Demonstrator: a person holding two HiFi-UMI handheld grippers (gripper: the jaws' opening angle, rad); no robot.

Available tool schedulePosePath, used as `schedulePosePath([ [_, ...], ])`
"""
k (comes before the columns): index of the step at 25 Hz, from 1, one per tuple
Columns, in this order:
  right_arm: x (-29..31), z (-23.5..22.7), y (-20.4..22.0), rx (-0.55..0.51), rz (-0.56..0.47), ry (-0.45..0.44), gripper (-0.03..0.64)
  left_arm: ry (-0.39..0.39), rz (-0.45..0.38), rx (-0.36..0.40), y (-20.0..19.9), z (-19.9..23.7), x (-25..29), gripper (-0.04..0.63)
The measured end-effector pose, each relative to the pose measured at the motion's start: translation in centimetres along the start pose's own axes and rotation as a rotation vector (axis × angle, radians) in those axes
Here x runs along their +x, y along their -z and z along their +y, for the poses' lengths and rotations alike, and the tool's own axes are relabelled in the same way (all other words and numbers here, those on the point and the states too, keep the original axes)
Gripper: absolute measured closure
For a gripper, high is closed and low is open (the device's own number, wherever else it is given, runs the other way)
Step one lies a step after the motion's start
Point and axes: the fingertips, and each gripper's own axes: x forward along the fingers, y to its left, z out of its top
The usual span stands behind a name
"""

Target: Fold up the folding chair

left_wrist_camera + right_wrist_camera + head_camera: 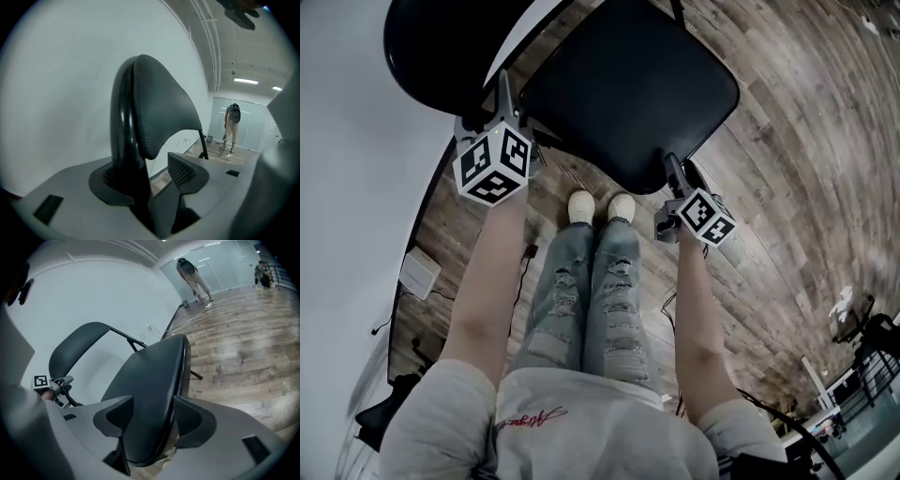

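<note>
Wide open at the left gripper [149, 180], astride the black side tube [123, 140] of the backrest [161, 108]: close against one pad, clear of the other, so no clamp yet. Same story at the right gripper [151, 423]: spread near full, straddling the front edge of the seat [150, 371] without biting. Moving outward, looking down on the folding chair [628, 89], fully unfolded on the wood floor [787, 141], seat flat just ahead of the shoes [581, 206], backrest up beside the pale wall [56, 70]. Barely started by the look of it (both holds lined up, neither taken). Now, to do this well: close the left first and steady the back, then pinch the seat's lip squarely, deep in the pads rather than at the tips, against a likely slip on that smooth padding. Raise the front edge in an arc toward the backrest, following the hinge rather than hauling straight up. Ease off on any bind, and guard against skating across the floor.
</note>
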Motion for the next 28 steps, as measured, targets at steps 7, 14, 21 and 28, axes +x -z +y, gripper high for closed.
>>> schedulePosePath([
  [7,-0.1,-0.3,0.6,-0.026,0.045,-0.063,0.37,-0.05,-0.026,-0.005,-0.3,0.1,0.7,0.344],
  [14,-0.3,-2.3,1.6,-0.067,0.038,0.112,0.354,-0.078,0.002,0.003,1.1,1.1,0.5,0.344],
  [21,1.5,-2.4,2.5,0.255,0.129,-0.275,0.356,-0.053,-0.016,0.036,0.8,0.5,0.8,0.344],
  [28,2.7,-2.0,2.2,0.343,0.128,-0.611,0.356,0.002,-0.061,0.04,0.0,-0.3,0.5,0.344],
])
